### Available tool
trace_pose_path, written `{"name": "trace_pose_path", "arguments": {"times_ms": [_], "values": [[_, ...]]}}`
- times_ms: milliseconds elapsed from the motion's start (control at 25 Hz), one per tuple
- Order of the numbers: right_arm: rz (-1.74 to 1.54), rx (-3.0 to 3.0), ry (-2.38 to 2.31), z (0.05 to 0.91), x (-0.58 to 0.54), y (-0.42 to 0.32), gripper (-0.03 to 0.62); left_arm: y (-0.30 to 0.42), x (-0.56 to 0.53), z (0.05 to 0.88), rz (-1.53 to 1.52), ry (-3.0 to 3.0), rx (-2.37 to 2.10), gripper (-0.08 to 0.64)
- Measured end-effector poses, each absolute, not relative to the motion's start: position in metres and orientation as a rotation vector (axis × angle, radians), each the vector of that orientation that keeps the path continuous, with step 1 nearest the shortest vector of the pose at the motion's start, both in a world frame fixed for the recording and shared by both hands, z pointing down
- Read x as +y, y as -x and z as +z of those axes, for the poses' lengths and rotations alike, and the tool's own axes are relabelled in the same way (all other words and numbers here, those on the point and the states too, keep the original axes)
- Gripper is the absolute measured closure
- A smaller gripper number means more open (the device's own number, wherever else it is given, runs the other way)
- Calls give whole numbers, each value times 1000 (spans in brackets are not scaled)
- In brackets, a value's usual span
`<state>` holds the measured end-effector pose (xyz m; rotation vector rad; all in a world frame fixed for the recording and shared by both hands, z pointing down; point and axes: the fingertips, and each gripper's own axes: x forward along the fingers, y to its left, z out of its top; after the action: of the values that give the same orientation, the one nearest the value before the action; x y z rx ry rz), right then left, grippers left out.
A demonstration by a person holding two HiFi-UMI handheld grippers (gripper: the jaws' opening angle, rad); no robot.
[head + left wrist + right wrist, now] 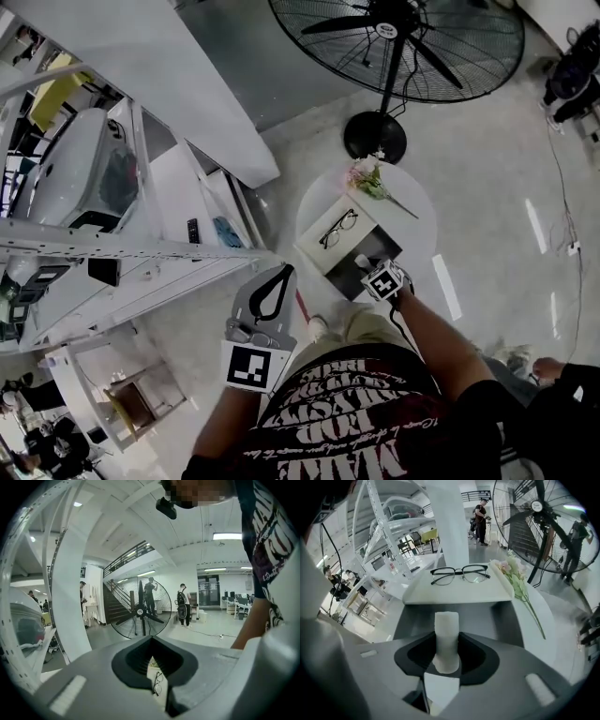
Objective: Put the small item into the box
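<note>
A small white cylinder (446,639) stands upright between the jaws of my right gripper (446,660), which is shut on it. It hangs just above the dark inside of an open box (487,620). In the head view the right gripper (373,272) is over the box (349,278) on a round white table (419,211), and the small item (362,262) shows at its tip. The box's white lid (459,591) lies beyond, with black glasses (461,573) on it. My left gripper (283,273) is shut and empty, held off the table's left side.
A sprig of pale flowers (513,581) lies on the table right of the lid. A large black floor fan (398,47) stands behind the table on a round base (375,136). White shelving (141,187) fills the left. A cable (562,187) runs along the floor at the right.
</note>
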<state>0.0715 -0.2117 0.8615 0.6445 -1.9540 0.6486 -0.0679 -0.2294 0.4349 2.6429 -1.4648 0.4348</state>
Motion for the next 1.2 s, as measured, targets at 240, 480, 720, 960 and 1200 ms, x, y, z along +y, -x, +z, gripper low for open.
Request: {"name": "trace_pose_path", "arguments": {"times_ms": [240,480,720,960,1200], "values": [[597,-1920,-639,873,-199,-76,367,72,-231,433,438,-2655,-1454,560],[607,-1969,-733,852,-200,-79,353,71,-229,427,411,-2695,-1415,560],[610,-2103,-914,789,-196,-83,465,73,-224,418,372,-2732,-1410,560],[513,-2248,-1092,719,-193,-84,563,77,-212,416,333,-2731,-1345,560],[462,-2342,-1217,655,-188,-82,565,76,-196,408,268,-2774,-1279,560]]}}
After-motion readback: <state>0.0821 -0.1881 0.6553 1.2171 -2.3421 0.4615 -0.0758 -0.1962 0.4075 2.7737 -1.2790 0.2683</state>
